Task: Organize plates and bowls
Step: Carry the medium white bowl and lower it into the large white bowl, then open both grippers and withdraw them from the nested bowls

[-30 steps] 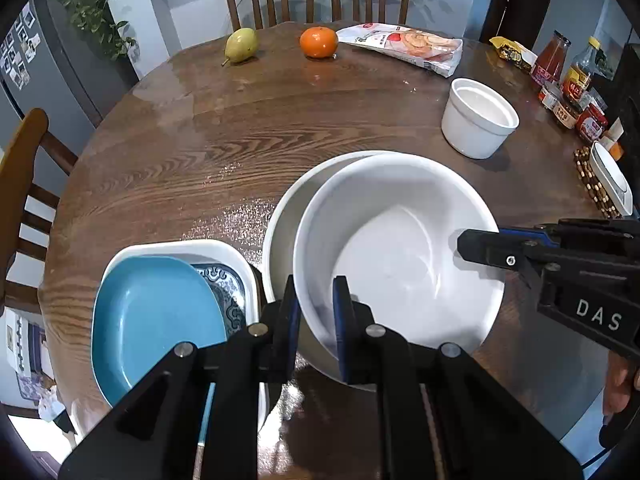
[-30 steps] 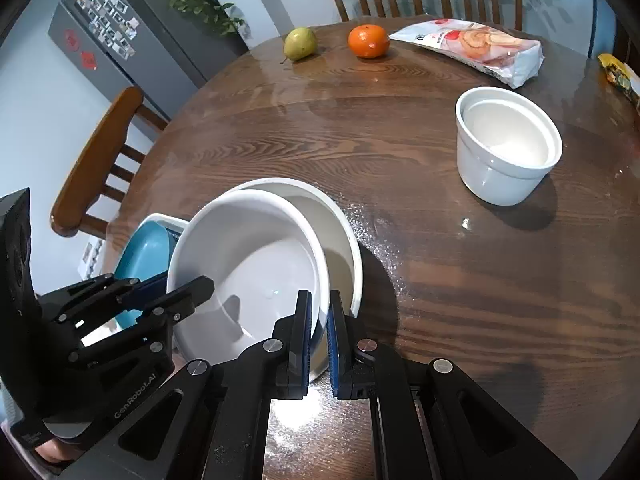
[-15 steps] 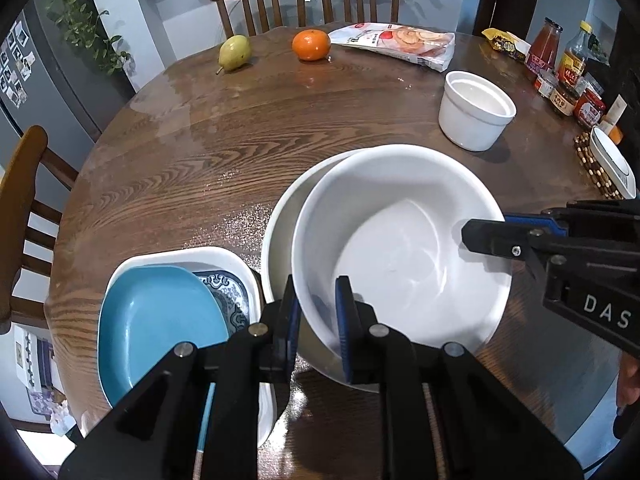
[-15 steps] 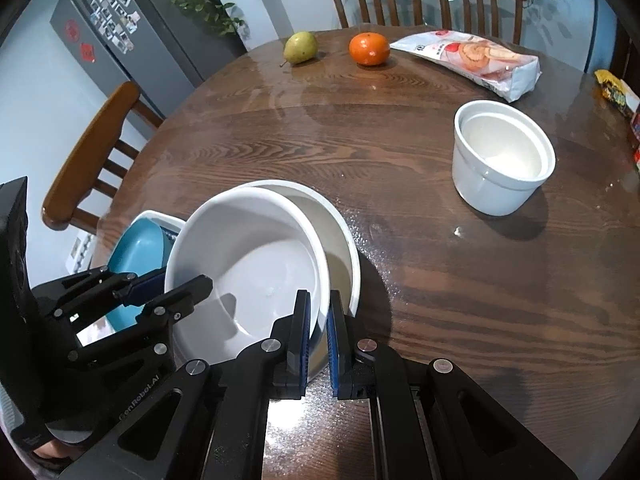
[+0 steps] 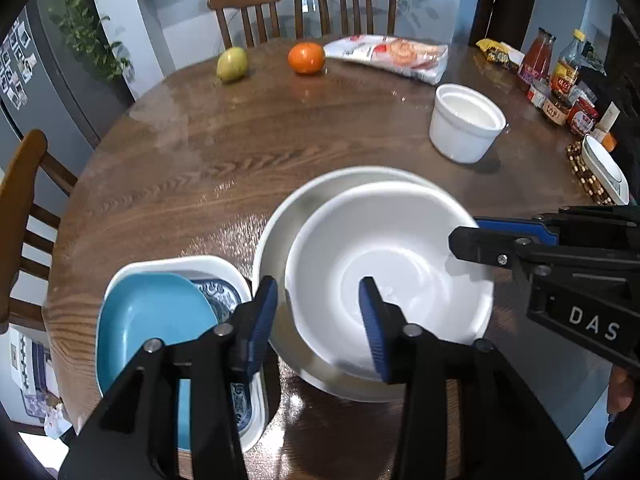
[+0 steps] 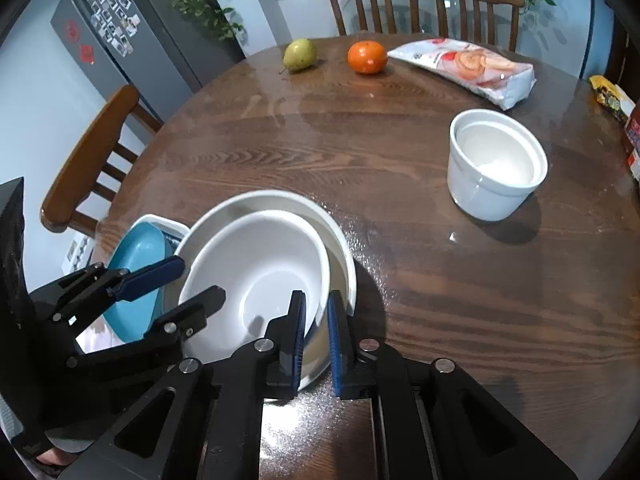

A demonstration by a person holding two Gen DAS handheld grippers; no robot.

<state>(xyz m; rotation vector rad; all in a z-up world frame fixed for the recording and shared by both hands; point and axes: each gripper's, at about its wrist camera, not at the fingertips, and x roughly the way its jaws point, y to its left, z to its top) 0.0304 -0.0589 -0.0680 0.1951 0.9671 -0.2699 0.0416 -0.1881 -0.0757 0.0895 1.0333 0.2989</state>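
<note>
A yellow-green pear (image 5: 231, 64) and a round orange (image 5: 306, 57) sit near each other at the far edge of the round dark wooden counter (image 5: 248, 148). Just beside the orange lies a white printed snack bag (image 5: 388, 56). Sauce bottles and jars (image 5: 556, 80) crowd the right edge. Brown wooden chairs (image 5: 304, 8) stand behind.

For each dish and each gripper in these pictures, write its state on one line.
Inner white bowl: nested in outer bowl.
Outer white bowl: on table, holding inner bowl.
Blue plate: stacked in white dish.
Ramekin: upright, empty.
Left gripper: just opened.
Right gripper: pinching inner bowl's rim.
</note>
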